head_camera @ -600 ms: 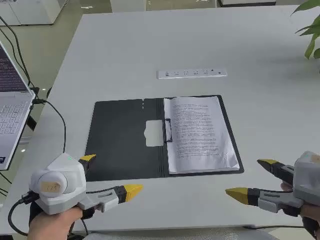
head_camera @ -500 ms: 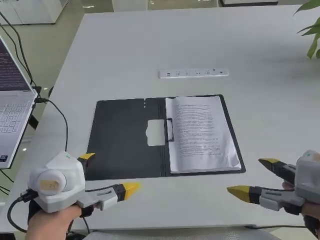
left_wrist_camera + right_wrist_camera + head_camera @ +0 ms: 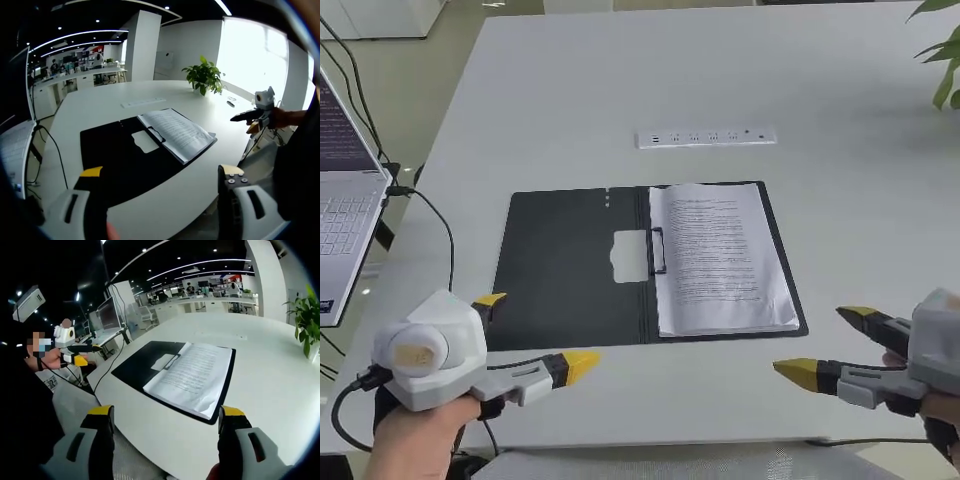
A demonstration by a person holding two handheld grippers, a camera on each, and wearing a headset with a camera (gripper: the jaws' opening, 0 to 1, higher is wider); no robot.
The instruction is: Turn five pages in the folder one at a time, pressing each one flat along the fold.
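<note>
Right of centre in the head view, the pages [image 3: 720,255] are found nearer the right gripper [image 3: 822,340] than the left gripper [image 3: 537,330], each with jaws parted.

A large white table [image 3: 620,80] stands on a shiny pale floor [image 3: 400,70]. In the left gripper view a wide window [image 3: 252,55] gives strong daylight beside a white pillar [image 3: 145,45], and a green potted plant [image 3: 202,77] is by the table's edge. Curved light strips [image 3: 200,265] run across the dark ceiling, above rows of white desks [image 3: 220,301]
</note>
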